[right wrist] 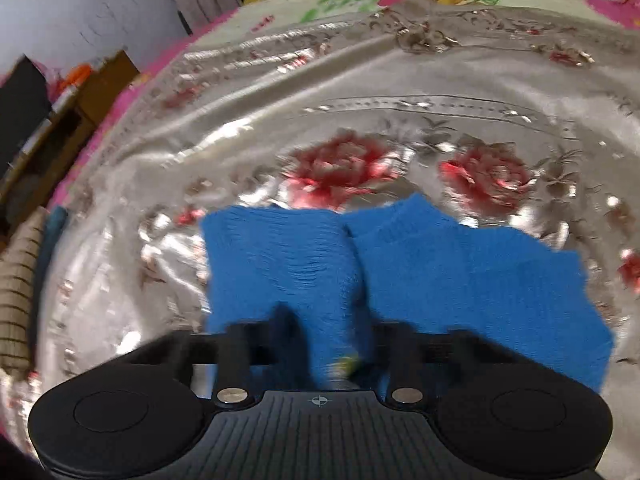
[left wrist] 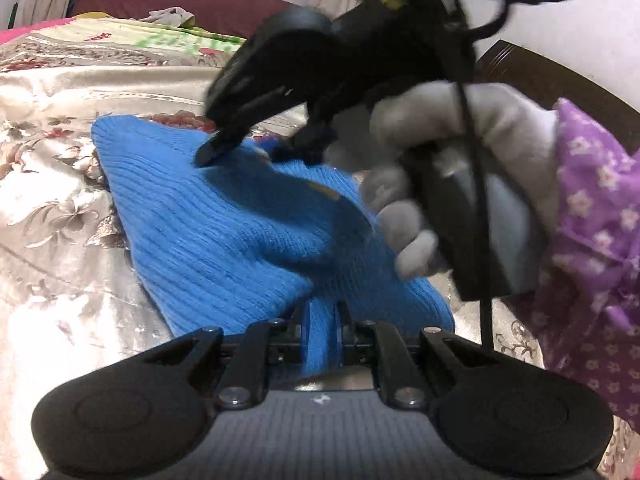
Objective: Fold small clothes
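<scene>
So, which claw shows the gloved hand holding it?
The right claw: a gloved hand grips its handle, its tips on the blue knit. The left claw shows only its fingers.

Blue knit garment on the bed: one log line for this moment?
item: blue ribbed knit garment on floral satin bedspread | left gripper: shut on garment | right gripper: shut on garment | fold: not finished

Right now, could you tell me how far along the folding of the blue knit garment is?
Partly done: the blue knit garment lies on the floral bedspread with one layer already lapped over. In hand: the left hand-held gripper pinches its near edge, and the right hand-held gripper grips the far side. Left: laying that flap flat and finishing a neat fold.
</scene>
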